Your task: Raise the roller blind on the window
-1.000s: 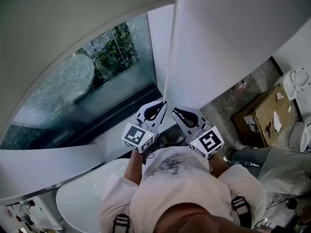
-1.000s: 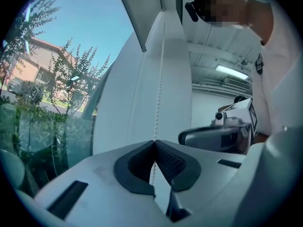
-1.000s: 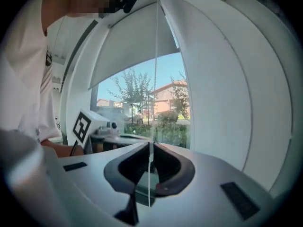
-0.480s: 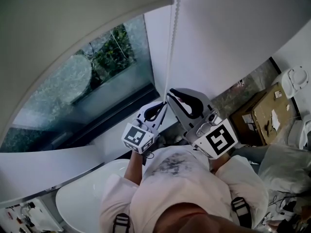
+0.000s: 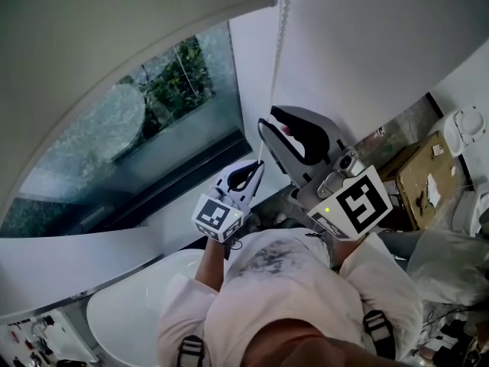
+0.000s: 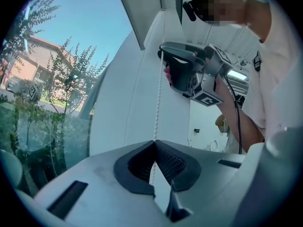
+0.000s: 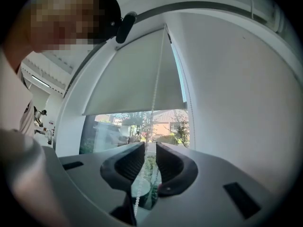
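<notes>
Bead chain sits pinched in your left hand-held gripper; higher up, your right hand-held gripper straddles it, jaws slightly apart, below the partly raised roller blind.

Above the left gripper the right gripper blocks the bead chain; higher up the chain hangs free.

The left hand-held gripper has its dark-padded jaws closed at the tips on the white beaded cord, which runs up beside the white window frame. Higher up the same cord, the right hand-held gripper reaches it. Green trees show through the glass on the left.
</notes>
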A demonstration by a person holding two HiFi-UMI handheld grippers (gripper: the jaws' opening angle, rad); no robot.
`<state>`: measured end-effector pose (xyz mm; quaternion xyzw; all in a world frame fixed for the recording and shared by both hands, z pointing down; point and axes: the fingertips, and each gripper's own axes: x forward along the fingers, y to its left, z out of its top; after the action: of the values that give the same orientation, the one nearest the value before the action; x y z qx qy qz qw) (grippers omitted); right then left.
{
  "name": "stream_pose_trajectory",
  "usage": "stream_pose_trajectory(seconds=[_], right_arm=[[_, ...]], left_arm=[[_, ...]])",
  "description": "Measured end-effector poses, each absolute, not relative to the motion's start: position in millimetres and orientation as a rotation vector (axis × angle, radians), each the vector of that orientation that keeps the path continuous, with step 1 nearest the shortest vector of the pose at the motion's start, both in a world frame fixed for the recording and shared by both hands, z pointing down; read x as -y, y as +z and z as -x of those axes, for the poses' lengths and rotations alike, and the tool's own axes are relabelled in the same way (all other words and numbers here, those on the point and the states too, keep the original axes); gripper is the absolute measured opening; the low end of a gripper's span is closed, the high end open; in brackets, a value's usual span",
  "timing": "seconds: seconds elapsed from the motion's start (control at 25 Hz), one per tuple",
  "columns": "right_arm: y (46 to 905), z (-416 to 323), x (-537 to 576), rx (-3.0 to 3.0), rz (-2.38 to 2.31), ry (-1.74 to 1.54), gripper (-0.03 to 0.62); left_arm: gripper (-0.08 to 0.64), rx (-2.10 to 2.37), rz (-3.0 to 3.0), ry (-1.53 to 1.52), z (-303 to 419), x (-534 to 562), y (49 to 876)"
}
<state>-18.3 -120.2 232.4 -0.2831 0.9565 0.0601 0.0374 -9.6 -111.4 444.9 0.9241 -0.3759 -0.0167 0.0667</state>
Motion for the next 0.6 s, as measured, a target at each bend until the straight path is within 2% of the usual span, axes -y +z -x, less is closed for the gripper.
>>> stream_pose_trajectory(seconds=[0.08,0.28,0.6], right_arm=[[223.5,20.1,121.5,-2.93,0.859,0.201,0.126],[221.3,25.7,122.5,-2.964,0.821,0.133,0.066],[225.7,24.1,124.9,-2.944,0.834,0.095,0.061]], left_arm=[[0.006,1.138,-2.785,-0.047,11.1,111.5,444.9],[0.006,1.134,-2.793,-0.042,11.4,111.0,445.7],[0.006,1.127,-2.79,-0.072,12.3,112.7,449.4]])
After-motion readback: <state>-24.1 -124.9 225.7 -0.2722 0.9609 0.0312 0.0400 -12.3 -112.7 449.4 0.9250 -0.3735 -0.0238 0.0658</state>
